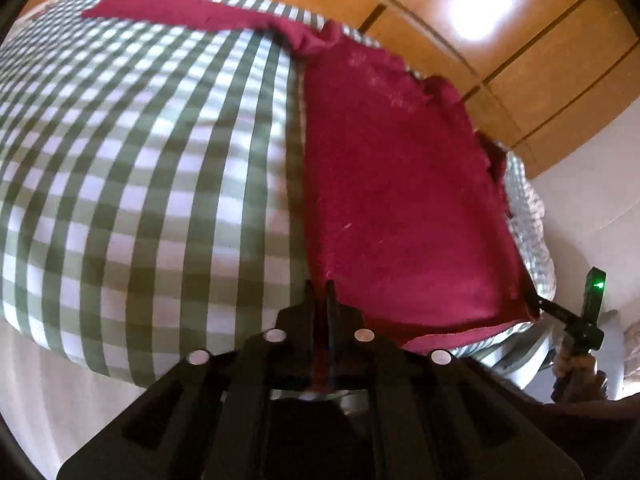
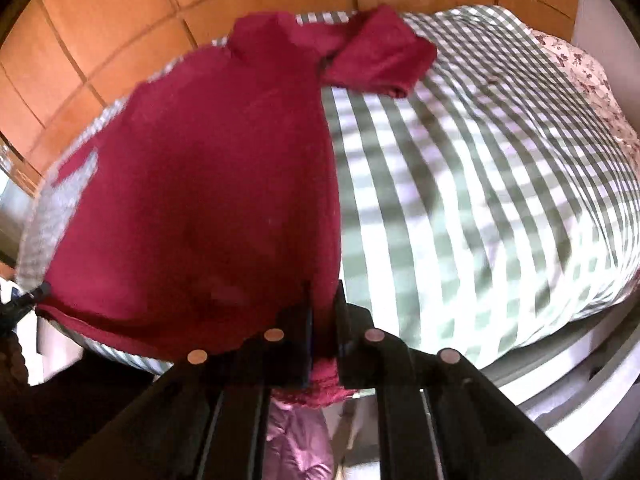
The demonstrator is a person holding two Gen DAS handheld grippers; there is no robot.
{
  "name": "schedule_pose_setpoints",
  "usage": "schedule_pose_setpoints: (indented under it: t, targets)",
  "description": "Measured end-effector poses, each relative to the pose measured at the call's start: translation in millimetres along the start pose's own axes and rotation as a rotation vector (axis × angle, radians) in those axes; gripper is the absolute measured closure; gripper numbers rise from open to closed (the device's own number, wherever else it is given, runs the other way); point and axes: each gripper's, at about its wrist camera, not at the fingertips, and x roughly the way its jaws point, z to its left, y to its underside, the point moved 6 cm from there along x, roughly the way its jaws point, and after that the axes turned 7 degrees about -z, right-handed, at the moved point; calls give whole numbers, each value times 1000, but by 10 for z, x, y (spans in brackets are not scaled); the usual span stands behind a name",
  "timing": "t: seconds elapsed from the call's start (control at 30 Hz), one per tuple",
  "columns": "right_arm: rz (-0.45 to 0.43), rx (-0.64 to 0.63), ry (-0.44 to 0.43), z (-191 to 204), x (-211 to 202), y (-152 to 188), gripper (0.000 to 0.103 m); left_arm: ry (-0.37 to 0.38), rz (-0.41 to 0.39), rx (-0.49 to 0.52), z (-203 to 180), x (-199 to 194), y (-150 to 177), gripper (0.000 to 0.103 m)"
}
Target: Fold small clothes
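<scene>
Currently the left gripper is clamped on one bottom corner of the red shirt, which lies on the checked bed. Further right, the right gripper pinches the other hem corner. Keep both corners level and the hem taut while folding.

The dark red cloth shirt looks soft, matt and slightly fuzzy. The green-and-white checked bed cover is smooth woven cloth. The orange-brown wooden wall panels are glossy, catching glare. The black tongs look like matt plastic with dull metal rivets.
</scene>
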Motion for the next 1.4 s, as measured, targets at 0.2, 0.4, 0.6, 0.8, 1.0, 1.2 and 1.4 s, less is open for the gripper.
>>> schedule_pose_setpoints:
  t: [0.2,0.4,0.6,0.8,1.0,1.2,1.4]
  targets:
    - [-152,-17,50,148,-176,-382,40,-99,-133,-84,279,-185,-374,44]
    - [-182,-74,-106,1043,160,-650,18,-276,-228,-286,979,-302,-884,44]
    - [-97,-168,-229,1908,660,-570,18,-427,-350,-392,1749,-530,-1506,44]
    - [-81,-216,-230,2022,857,-421,2,-551,-402,-436,2462,-531,-2205,44]
    - [-59,-213,-249,2010,929,-456,2,-580,-410,-485,2844,-263,-2727,38]
    - [-62,-205,-227,2051,949,-453,2,-604,-336,-410,2956,189,-3075,45]
    - [-59,-209,-210,2064,965,-461,2,-622,-357,-282,2737,198,-3072,96]
